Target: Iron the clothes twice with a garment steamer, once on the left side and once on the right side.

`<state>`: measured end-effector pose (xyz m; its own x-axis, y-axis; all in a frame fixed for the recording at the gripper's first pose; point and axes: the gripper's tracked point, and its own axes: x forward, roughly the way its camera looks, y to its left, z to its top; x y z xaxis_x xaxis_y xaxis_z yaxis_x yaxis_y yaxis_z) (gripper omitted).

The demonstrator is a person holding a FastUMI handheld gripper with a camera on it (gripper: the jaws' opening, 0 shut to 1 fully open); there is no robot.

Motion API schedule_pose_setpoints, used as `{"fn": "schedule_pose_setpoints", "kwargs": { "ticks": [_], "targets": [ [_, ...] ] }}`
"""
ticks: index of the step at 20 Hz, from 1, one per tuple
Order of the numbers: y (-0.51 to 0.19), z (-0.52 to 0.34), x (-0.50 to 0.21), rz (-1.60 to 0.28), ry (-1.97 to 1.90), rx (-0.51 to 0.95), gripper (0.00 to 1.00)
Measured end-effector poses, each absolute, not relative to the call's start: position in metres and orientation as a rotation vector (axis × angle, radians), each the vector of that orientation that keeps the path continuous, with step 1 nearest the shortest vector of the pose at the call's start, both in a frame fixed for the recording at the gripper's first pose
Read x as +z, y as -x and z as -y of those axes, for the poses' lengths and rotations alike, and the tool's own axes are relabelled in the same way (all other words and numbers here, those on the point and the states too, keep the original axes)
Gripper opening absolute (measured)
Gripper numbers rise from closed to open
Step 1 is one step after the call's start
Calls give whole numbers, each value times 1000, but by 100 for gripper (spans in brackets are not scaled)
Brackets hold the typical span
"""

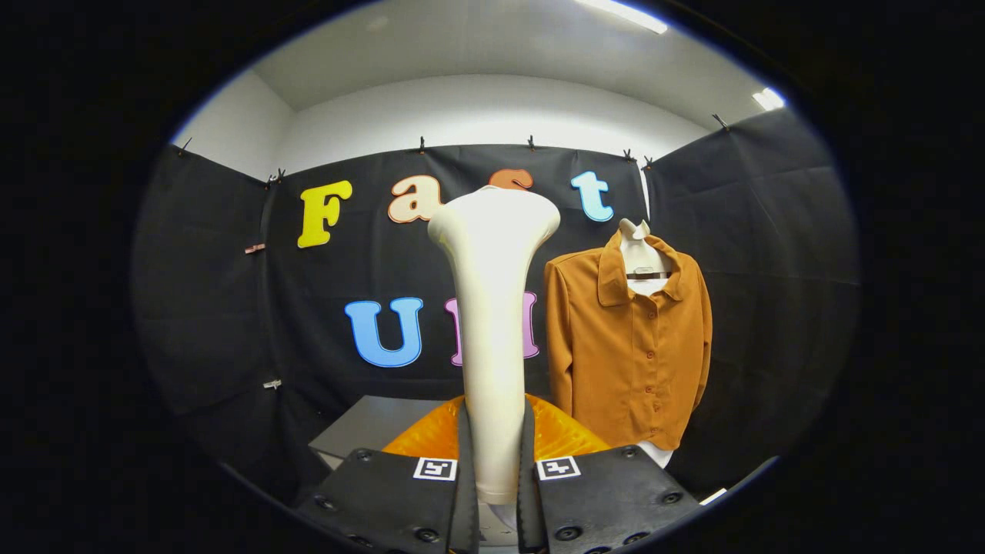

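Note:
A cream garment steamer point(492, 308) stands upright between my two black fingers point(400, 500), its flared head at the top. Both fingers press on its handle, so my gripper point(496, 477) is shut on it. An orange ribbed part point(562, 435) shows just behind the handle, low down. The clothes are a brown button-up shirt point(627, 346) hanging on a white mannequin form point(642, 265), beyond the fingers and to the right of the steamer, against the black cloth wall. The steamer head is apart from the shirt, left of its sleeve.
A grey box or table top point(369, 427) sits low to the left behind the steamer. Black cloth walls point(769, 269) close in the booth on the left, back and right.

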<state>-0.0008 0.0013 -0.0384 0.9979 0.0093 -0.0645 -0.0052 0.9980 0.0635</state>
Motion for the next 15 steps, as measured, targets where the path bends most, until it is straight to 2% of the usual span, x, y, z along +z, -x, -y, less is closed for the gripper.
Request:
{"fn": "schedule_pose_setpoints", "kwargs": {
  "ticks": [15],
  "targets": [
    [2,-12,-37,-76,-59,8,23]
  ]
}}
